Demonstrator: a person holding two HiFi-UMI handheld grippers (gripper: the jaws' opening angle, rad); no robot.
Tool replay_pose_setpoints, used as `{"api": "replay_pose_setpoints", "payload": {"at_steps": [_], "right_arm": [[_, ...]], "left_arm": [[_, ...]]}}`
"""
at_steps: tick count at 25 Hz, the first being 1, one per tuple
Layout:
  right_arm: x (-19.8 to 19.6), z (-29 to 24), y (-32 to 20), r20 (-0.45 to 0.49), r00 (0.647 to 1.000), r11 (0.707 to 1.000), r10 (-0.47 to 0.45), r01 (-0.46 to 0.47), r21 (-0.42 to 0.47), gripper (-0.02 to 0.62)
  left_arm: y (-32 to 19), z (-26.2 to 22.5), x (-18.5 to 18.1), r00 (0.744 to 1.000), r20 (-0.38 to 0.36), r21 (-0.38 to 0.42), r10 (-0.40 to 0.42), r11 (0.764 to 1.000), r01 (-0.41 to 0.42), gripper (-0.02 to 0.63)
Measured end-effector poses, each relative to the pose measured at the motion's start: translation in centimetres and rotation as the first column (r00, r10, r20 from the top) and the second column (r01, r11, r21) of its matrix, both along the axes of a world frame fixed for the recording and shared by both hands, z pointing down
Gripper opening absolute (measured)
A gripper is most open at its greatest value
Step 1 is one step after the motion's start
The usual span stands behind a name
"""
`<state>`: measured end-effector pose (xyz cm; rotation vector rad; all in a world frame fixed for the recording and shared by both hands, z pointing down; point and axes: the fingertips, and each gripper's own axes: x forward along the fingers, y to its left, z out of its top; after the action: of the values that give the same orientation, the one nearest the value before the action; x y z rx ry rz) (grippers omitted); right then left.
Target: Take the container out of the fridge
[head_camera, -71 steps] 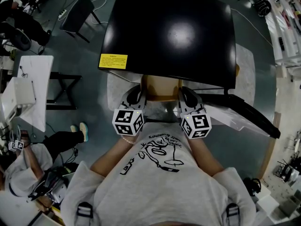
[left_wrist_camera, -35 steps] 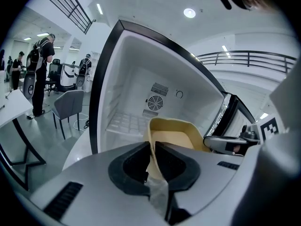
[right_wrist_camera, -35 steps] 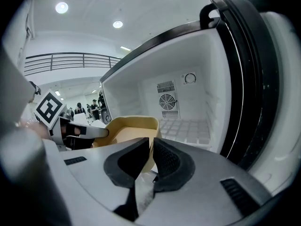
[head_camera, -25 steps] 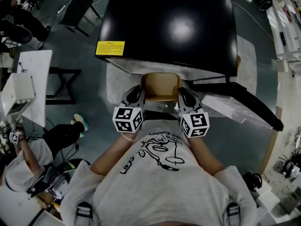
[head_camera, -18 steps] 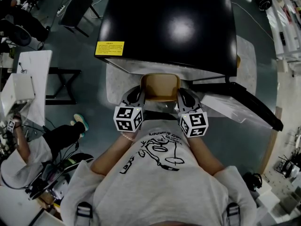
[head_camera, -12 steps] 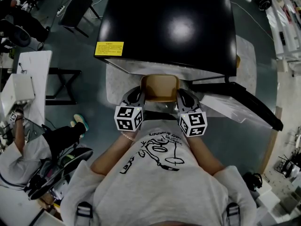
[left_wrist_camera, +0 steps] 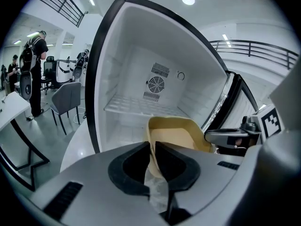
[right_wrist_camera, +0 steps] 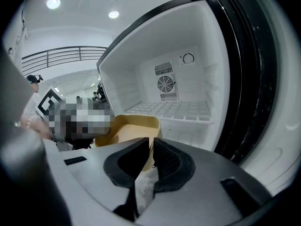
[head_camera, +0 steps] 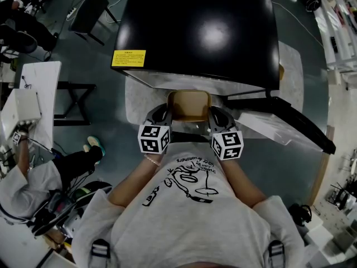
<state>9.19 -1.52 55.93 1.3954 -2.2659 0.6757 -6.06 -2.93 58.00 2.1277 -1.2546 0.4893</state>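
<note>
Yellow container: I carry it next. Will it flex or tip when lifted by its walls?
Probably light: the container looks empty. Its thin walls may flex where the left tool and right tool pinch them. Opposite grips likely prevent tipping.

Bright overhead light, strong fisheye distortion

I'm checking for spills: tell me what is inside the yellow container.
Nothing shows inside the container: its visible floor and walls are bare. The left tool covers the near part.
</note>
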Motion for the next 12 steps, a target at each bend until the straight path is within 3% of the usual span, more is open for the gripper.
{"api": "replay_pose_setpoints", "payload": {"at_steps": [12], "right_arm": [[0.0,2.5,0.1,-0.014,1.000,0.999,-0.004,0.004,-0.041,0.048]], "left_arm": [[0.1,2.3,0.0,0.999,0.026,-0.036,0.022,0.999,-0.021,0.049]]}}
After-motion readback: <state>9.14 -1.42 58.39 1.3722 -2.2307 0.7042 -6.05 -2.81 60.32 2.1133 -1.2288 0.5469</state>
